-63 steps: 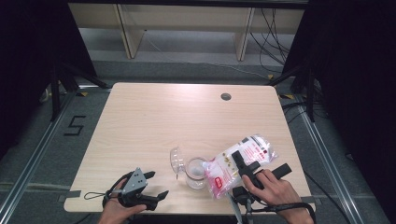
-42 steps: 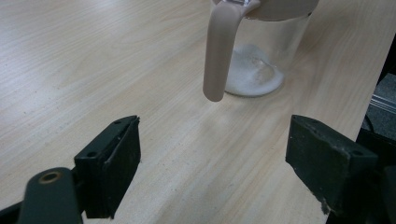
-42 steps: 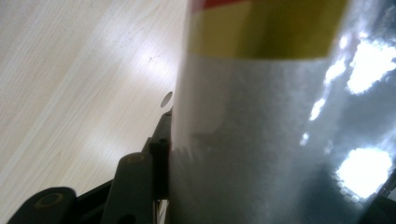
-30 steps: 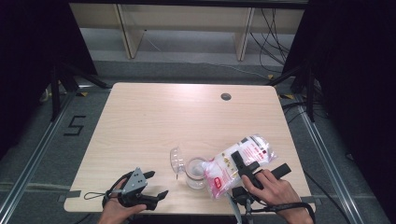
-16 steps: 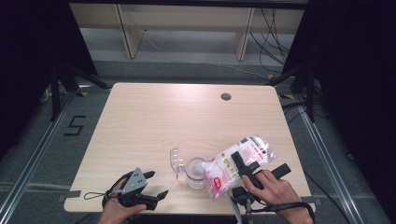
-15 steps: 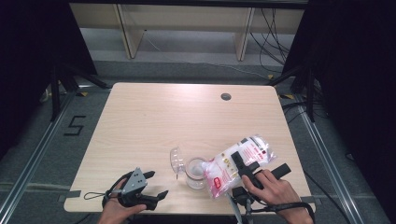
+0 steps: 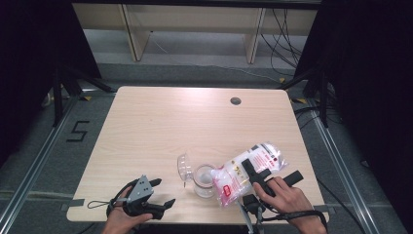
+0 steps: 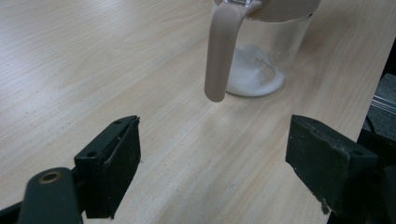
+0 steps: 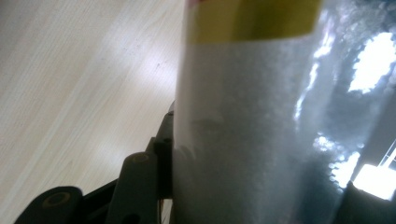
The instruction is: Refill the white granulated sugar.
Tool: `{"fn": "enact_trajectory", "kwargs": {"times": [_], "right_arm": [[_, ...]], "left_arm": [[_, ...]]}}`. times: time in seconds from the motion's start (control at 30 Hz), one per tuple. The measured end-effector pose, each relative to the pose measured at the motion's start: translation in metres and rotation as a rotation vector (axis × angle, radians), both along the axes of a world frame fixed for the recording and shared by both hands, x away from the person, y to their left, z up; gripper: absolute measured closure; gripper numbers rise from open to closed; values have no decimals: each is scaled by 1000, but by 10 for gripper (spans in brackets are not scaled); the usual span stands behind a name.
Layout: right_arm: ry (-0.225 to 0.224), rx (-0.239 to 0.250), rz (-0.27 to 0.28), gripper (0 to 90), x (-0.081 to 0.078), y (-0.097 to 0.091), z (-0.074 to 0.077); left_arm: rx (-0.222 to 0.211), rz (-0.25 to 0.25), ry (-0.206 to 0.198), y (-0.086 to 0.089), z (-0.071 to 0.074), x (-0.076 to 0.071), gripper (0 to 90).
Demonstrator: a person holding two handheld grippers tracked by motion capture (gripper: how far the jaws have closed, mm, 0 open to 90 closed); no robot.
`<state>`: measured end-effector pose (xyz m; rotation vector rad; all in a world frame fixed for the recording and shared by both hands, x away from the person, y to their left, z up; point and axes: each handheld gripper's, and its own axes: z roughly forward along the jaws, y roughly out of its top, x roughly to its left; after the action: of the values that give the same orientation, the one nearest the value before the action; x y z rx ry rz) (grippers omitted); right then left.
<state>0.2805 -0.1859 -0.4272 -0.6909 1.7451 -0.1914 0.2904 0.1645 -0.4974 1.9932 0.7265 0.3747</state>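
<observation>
Little has shifted since the earlier frames: both hands hold their places, and the plastic bag (image 7: pixel 249 171) stays tipped over the clear jar (image 7: pixel 204 179), its lower end perhaps a touch nearer the jar's mouth. The pale wood-grain table (image 7: pixel 160 122), rounded at its corners and pierced by a small dark grommet hole (image 7: pixel 235 101) far back from the jar, carries everything. The bag, glossy and crinkled with red-and-white print and a yellow band, holds fine white grains and lies slanted just right of the jar; the right gripper (image 7: pixel 258 176) pinches it, black jaws pressed into the plastic on both sides. The jar, a round transparent cylinder, stands near the table's front edge with a low mound of white powder (image 8: pixel 254 74) on its base; its clear domed lid (image 7: pixel 184 168) hangs open on its left side, a smooth beige strap (image 8: pixel 222 51) drooping from the rim. Well left of the jar, the left gripper (image 7: pixel 158 195) rests at the table's front edge, its blocky matte-black jaws spread wide with nothing between them.
</observation>
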Motion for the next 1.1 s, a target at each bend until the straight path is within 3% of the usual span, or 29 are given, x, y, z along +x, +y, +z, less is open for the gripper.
{"fn": "enact_trajectory", "kwargs": {"times": [0.1,0.33,0.4,0.47,0.57,0.77,0.83,0.93,1.1], "right_arm": [[0,18,0,589,0,0,0],[-1,-2,4,591,0,0,1],[1,17,3,592,0,0,0],[0,18,3,591,0,0,-1],[0,1,6,592,0,0,0],[4,25,4,593,0,0,-2],[-1,0,0,594,0,1,0],[-2,2,3,595,0,1,0],[2,5,7,597,-1,2,-1]], "left_arm": [[10,0,-3,0,0,0,177],[12,-4,-2,1,0,0,177],[5,-5,-1,0,0,0,177],[-5,7,26,-1,-1,-1,177],[2,6,22,0,-1,-1,178],[-3,12,19,0,-1,-1,177],[-8,13,20,-1,-1,-1,177],[9,-2,-2,1,0,0,177],[9,-3,-1,0,0,0,177]]}}
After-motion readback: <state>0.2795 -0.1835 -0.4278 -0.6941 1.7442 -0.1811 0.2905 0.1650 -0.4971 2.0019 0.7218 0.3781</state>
